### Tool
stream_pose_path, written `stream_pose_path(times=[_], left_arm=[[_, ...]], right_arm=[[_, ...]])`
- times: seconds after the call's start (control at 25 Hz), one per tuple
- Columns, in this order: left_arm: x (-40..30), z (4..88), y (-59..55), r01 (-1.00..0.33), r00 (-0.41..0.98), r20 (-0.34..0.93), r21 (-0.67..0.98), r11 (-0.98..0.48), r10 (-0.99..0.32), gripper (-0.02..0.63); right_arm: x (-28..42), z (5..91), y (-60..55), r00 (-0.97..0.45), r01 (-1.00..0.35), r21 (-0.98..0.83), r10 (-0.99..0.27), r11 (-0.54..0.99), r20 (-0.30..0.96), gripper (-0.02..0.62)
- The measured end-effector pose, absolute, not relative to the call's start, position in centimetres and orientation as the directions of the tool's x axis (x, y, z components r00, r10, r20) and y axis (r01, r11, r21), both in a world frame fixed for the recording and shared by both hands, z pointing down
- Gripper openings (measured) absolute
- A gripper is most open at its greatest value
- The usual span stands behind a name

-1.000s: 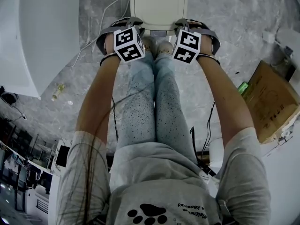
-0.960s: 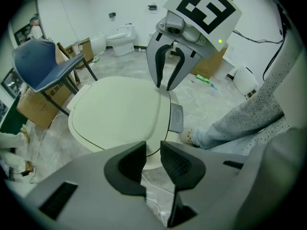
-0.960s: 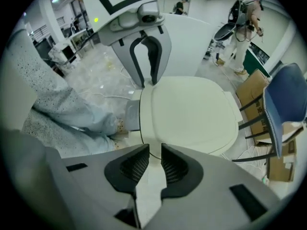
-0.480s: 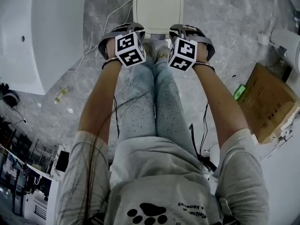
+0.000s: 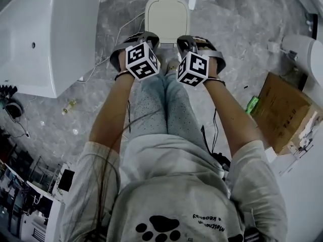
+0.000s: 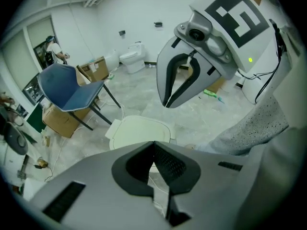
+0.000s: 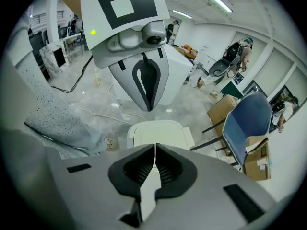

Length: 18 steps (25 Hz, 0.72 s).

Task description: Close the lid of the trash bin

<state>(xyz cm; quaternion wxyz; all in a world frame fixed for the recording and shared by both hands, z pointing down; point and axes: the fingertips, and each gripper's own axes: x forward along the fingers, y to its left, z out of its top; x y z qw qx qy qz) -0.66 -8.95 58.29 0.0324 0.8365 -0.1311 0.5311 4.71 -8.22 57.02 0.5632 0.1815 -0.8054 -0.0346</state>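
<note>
The trash bin stands on the floor ahead of the person's feet, its cream lid lying flat and closed on it. My left gripper and right gripper hang side by side above the bin's near edge, apart from it and pointing steeply down. In the left gripper view the left gripper has its jaws closing right together, with nothing between them. In the right gripper view the right gripper is the same, its pads meeting on nothing, with the lid below them.
A large white tub lies at the left, and a cardboard box and a green bottle at the right. Beyond the bin stand a blue chair and more boxes. Cables run across the marble floor.
Both grippers have risen straight up from the bin's lid and their jaws have shut. The bin now looks smaller and farther off in the head view.
</note>
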Motion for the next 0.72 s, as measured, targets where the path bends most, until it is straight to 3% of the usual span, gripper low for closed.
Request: stream_pose_path(times=[0.72], left_arm=[[1.1, 33.6, -6.7, -0.406, 0.484, 0.724, -0.31, -0.859, -0.491, 0.02]], right_arm=[[4.2, 32.1, -5.9, -0.366, -0.367, 0.496, -0.613, 0.787, 0.701, 0.032]])
